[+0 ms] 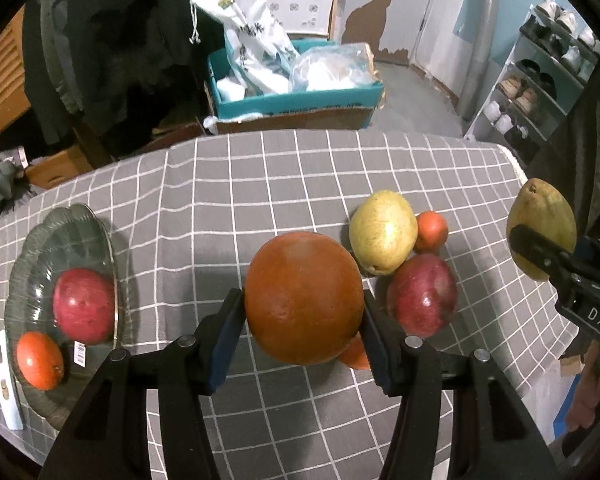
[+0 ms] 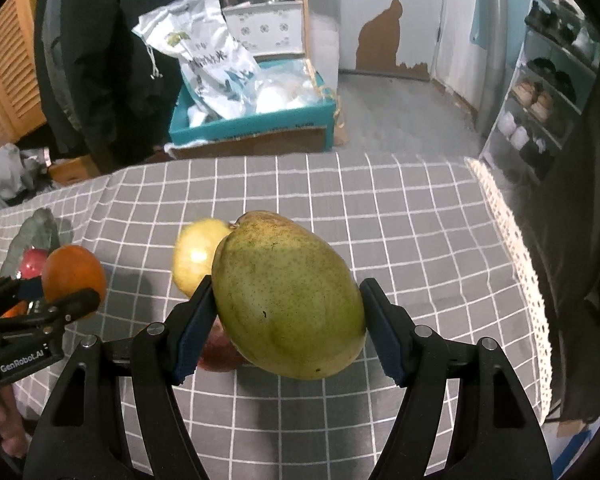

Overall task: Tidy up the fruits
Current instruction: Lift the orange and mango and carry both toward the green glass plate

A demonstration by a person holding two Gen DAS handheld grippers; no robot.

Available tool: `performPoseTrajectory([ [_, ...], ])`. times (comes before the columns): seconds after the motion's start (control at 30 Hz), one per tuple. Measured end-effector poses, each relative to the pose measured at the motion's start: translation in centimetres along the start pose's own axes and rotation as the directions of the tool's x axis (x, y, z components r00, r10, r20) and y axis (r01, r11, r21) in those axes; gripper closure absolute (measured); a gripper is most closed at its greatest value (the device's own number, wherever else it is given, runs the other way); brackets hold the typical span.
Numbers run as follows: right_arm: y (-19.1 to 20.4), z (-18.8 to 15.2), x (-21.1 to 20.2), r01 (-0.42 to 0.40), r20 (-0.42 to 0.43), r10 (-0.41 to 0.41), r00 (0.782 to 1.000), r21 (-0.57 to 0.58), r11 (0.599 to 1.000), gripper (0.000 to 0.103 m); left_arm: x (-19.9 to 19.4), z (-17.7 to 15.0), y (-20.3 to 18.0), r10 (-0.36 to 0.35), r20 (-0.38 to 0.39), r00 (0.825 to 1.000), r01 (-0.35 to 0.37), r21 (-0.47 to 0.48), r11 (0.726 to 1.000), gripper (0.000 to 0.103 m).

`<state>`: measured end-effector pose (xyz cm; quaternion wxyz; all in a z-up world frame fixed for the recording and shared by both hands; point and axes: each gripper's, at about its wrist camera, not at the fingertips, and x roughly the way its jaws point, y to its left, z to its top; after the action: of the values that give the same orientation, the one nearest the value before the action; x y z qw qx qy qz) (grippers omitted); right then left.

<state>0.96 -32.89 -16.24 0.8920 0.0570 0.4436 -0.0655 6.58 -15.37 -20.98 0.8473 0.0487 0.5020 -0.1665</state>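
My left gripper [image 1: 303,312] is shut on a large orange [image 1: 303,298], held above the grey checked tablecloth [image 1: 260,184]. My right gripper [image 2: 286,312] is shut on a green mango [image 2: 288,296], also lifted off the cloth; this mango [image 1: 542,228] shows at the right edge of the left wrist view. On the cloth lie a yellow pear [image 1: 382,234], a small orange [image 1: 431,231] and a red apple [image 1: 422,294]. Another small orange fruit [image 1: 356,354] peeks from under the held orange. A glass plate [image 1: 40,240] at the left holds a red apple [image 1: 83,306] and a small orange [image 1: 40,360].
A white phone [image 1: 8,380] lies by the plate at the cloth's left edge. Beyond the table's far edge stands a blue cardboard box [image 1: 296,98] with white bags. A shoe rack [image 1: 540,80] stands at the right. A lace trim [image 2: 516,248] marks the table's right edge.
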Motion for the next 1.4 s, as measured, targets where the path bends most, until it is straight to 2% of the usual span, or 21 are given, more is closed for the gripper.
performPoseTrajectory([
  [0.33, 1.0, 1.0, -2.5, -0.005, 0.061, 0.007, 0.998, -0.023, 1.000, 0.032, -3.5, 0.6, 0.3, -0.004, 0.081, 0.997, 0.004, -0.006, 1.000, 0.045],
  [0.83, 3.7, 2.5, -6.3, -0.032, 0.150, 0.042, 0.988, -0.071, 0.997, 0.032, -8.2, 0.7, 2.1, 0.006, 0.185, 0.983, 0.000, -0.033, 0.999, 0.045],
  [1.4, 9.3, 4.1, -6.5, -0.095, 0.160, 0.118, 0.980, -0.145, 0.985, 0.032, -10.9, 0.5, 6.8, 0.052, 0.243, 0.969, -0.026, -0.110, 0.994, 0.045],
])
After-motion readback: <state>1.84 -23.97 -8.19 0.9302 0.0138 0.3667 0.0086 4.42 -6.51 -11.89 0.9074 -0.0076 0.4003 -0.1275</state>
